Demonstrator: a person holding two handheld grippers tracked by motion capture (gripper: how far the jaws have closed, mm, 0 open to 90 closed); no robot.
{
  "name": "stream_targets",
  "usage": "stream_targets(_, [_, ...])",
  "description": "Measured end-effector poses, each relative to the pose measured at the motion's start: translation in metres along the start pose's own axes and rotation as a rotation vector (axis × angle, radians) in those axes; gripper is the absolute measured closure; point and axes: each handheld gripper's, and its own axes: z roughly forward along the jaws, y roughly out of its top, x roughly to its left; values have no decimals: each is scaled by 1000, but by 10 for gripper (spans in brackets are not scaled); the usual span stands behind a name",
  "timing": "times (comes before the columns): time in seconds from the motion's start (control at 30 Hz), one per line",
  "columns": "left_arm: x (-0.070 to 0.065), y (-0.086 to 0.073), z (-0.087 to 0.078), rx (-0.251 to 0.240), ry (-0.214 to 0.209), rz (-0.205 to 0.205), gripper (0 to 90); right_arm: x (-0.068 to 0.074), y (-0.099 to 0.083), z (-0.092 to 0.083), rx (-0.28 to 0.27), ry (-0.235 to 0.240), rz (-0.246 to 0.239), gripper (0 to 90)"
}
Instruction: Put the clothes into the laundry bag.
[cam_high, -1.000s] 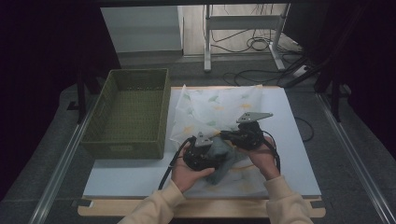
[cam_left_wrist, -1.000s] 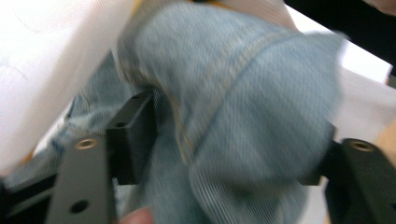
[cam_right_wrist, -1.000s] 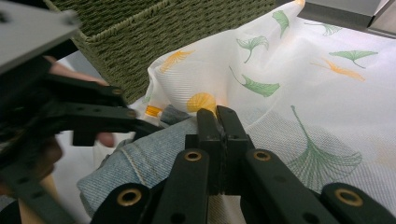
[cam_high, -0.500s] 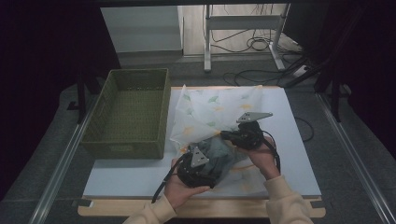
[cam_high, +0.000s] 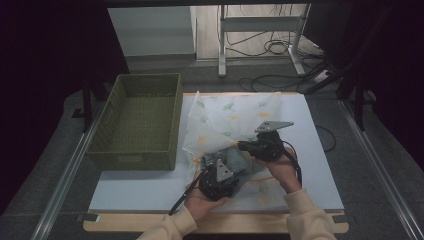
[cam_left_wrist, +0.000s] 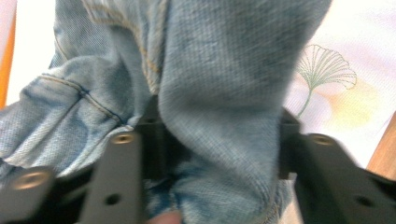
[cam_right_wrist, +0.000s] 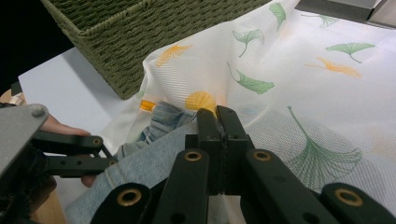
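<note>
Two grippers work at the middle of the table. The left gripper has just been closing its jaws round a thick fold of the denim garment, and the cloth now fills the gap between them. The right gripper is clamped shut on the edge of the mesh laundry bag, printed with ginkgo leaves, holding its mouth up. The one garment lies half inside that bag, near the table's front edge. The step in hand looks like stuffing the denim into the bag; next, the left gripper should push deeper while the right keeps the opening lifted. One green woven basket stands just left of the bag, on one white board.
</note>
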Motion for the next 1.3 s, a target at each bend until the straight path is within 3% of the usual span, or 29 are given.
stream_targets(0.1, [3,2,-3,-24,-5,-8,654,0,0,0,0,1,-1,895])
stream_targets(0.2, [10,7,-7,-34,-17,-35,692,1,0,-1,-3,11,-7,895])
stream_targets(0.6, [17,34,-4,-30,-33,-75,703,8,10,-10,-30,23,-30,896])
stream_targets(0.87, [26,48,8,-56,-23,-144,688,11,12,-16,-42,26,-34,895])
stream_targets(1.03, [31,51,17,-70,-28,-174,630,12,13,-19,-47,28,-40,896])
stream_targets(1.3, [27,34,15,-38,-70,-134,368,7,7,-17,-40,20,-25,895])
